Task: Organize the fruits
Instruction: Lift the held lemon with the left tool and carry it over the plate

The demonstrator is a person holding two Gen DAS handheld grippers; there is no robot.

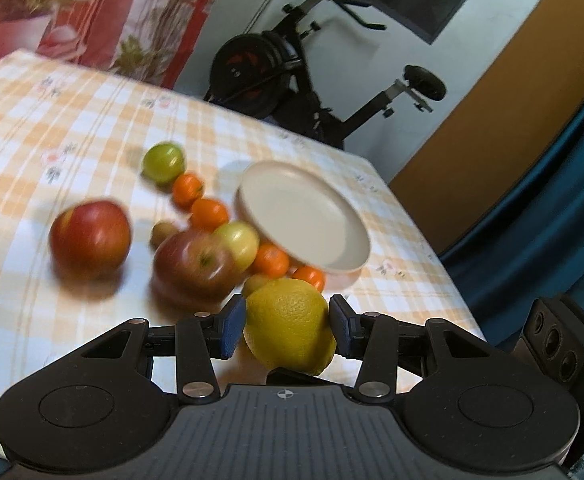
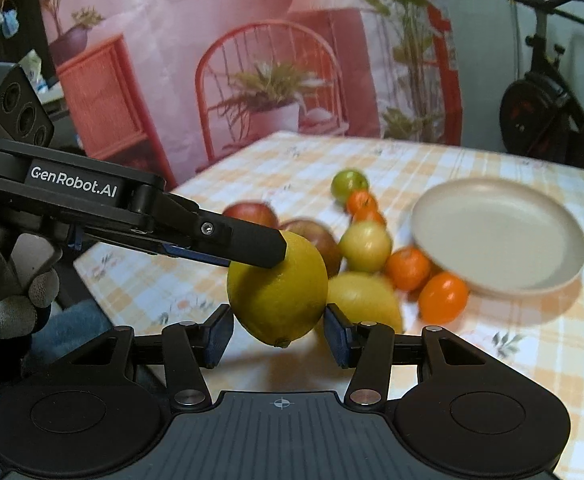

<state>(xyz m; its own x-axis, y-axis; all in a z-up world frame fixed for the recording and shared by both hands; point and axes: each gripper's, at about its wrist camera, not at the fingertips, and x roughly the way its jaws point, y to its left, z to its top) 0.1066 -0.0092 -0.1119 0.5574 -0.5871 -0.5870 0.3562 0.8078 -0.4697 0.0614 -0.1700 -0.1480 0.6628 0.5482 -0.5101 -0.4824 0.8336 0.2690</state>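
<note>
Both tongs, left [image 1: 287, 326] and right [image 2: 279, 334], clamped one lemon [image 2: 278, 288]. The plate [image 2: 500, 240] sat empty; fruit lay mid-desk [image 2: 532, 344], none sorted.

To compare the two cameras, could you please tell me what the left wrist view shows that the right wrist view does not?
Only the left wrist view: the exercise bike's saddle, an orange-brown panel and a small brownish fruit beside the apples. Only the right wrist view: the left gripper seen from the side with its GenRobot.AI label, a gloved hand, and a second lemon on the table. Both: the held lemon, beige plate, red apple, mandarins and checked tablecloth.
</note>
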